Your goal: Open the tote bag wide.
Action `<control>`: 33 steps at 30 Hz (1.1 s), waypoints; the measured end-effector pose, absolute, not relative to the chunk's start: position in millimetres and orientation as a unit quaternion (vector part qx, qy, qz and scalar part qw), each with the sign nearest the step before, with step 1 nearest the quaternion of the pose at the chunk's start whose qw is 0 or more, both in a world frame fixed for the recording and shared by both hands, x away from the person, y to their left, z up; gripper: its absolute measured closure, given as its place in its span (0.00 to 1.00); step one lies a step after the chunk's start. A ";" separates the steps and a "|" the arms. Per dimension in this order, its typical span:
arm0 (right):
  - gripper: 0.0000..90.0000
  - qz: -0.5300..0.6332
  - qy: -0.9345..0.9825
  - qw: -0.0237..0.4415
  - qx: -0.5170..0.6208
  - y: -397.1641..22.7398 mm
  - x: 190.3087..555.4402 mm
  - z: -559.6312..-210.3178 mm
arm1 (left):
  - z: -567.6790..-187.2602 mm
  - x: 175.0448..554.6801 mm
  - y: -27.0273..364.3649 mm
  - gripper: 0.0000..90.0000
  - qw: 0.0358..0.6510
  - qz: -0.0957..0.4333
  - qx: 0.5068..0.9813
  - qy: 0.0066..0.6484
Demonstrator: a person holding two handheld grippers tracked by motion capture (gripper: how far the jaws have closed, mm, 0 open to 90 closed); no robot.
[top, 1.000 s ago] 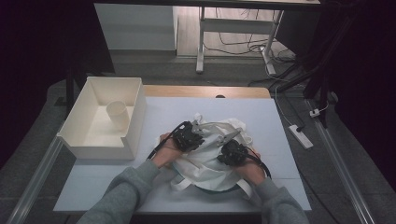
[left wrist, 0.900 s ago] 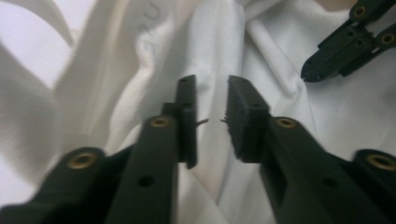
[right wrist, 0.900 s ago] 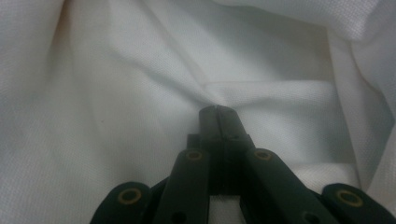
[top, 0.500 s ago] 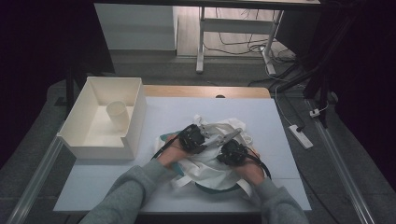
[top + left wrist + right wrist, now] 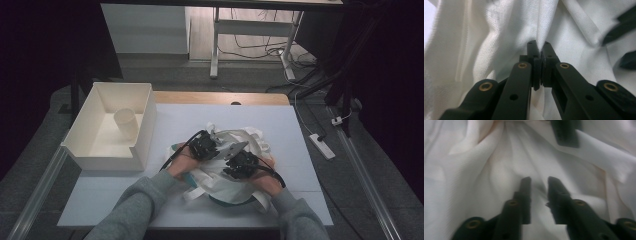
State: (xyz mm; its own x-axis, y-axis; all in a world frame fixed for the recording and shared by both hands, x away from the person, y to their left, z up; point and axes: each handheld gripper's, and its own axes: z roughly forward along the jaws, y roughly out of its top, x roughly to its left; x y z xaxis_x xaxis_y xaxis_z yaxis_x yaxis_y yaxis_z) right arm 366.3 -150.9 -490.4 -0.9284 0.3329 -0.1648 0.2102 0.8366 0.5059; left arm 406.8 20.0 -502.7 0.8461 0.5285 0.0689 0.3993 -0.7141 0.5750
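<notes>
Left gripper point(image 5: 539, 47) clamped on a fold of white cloth point(image 5: 240, 150); right gripper point(image 5: 539, 182) jaws just parted, hovering against same cloth, gripping nothing.

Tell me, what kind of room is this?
Probably a lab or workshop set up for recording, not a home. A person works white cloth at a plain white table with a handheld tool trailing a cable. More cables and a power strip lie on the floor beside bare metal frames.
</notes>
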 end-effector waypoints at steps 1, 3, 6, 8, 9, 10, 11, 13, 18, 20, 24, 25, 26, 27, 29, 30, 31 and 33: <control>0.67 0.243 0.951 0.128 0.139 -148.6 368.2 -493.6 | -502.6 406.5 19.7 0.97 0.281 0.116 0.919 0.252; 0.63 0.246 0.954 0.118 0.127 -145.0 372.3 -498.8 | -502.5 406.4 19.6 0.97 0.281 0.116 0.919 0.251; 0.66 0.237 0.959 0.105 0.117 -139.4 379.1 -503.8 | -503.4 406.0 18.9 0.97 0.294 0.111 0.913 0.262; 0.83 0.241 0.960 0.079 0.118 -138.6 382.7 -507.2 | -501.8 406.7 20.8 0.97 0.289 0.115 0.915 0.258; 0.91 0.244 0.959 0.082 0.116 -138.8 382.8 -507.3 | -500.8 406.9 21.8 0.97 0.291 0.117 0.913 0.259; 0.96 0.244 0.959 0.086 0.118 -139.0 382.0 -506.5 | -499.5 407.4 23.3 0.97 0.293 0.121 0.912 0.260; 0.99 0.243 0.958 0.089 0.122 -139.2 381.1 -505.4 | -498.1 408.0 25.1 0.97 0.295 0.125 0.910 0.262; 1.00 0.242 0.958 0.098 0.122 -139.3 377.9 -502.9 | -495.3 409.1 29.4 0.97 0.299 0.141 0.905 0.267; 1.00 0.264 0.951 0.116 0.113 -144.3 352.2 -475.8 | -485.2 413.8 44.7 0.97 0.329 0.169 0.881 0.295; 1.00 0.264 0.952 0.113 0.106 -145.3 340.8 -470.2 | -482.0 415.7 48.0 0.97 0.340 0.171 0.875 0.299; 1.00 0.248 0.958 0.098 0.101 -143.8 329.4 -481.4 | -484.6 417.4 44.2 0.97 0.331 0.182 0.877 0.297; 1.00 0.241 0.960 0.092 0.105 -142.9 329.1 -486.6 | -486.3 418.5 43.0 0.97 0.328 0.183 0.878 0.297; 1.00 0.236 0.962 0.086 0.105 -142.2 330.1 -491.7 | -487.7 419.7 42.5 0.97 0.326 0.183 0.879 0.298; 1.00 0.235 0.963 0.079 0.107 -141.9 331.3 -495.8 | -488.8 421.0 42.5 0.97 0.325 0.181 0.879 0.299; 1.00 0.239 0.962 0.071 0.109 -142.9 333.4 -497.6 | -489.5 422.6 43.1 0.97 0.328 0.177 0.878 0.301; 1.00 0.241 0.962 0.068 0.111 -143.5 333.8 -497.2 | -489.4 423.3 43.6 0.97 0.328 0.176 0.879 0.299; 1.00 0.242 0.961 0.066 0.112 -144.0 334.3 -497.4 | -489.6 423.5 43.5 0.97 0.328 0.173 0.879 0.300; 1.00 0.246 0.961 0.063 0.111 -145.1 335.7 -498.1 | -489.8 423.0 43.4 0.97 0.329 0.172 0.879 0.299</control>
State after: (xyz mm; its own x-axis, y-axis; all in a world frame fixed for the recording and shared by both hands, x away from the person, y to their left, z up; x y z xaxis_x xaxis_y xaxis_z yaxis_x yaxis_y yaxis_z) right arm 335.7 -145.1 -498.1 -0.9674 0.2445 -0.0663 0.1825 0.8543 0.4867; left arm 423.0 43.4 -489.8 0.7611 0.6399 0.1061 0.4128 -0.6041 0.6816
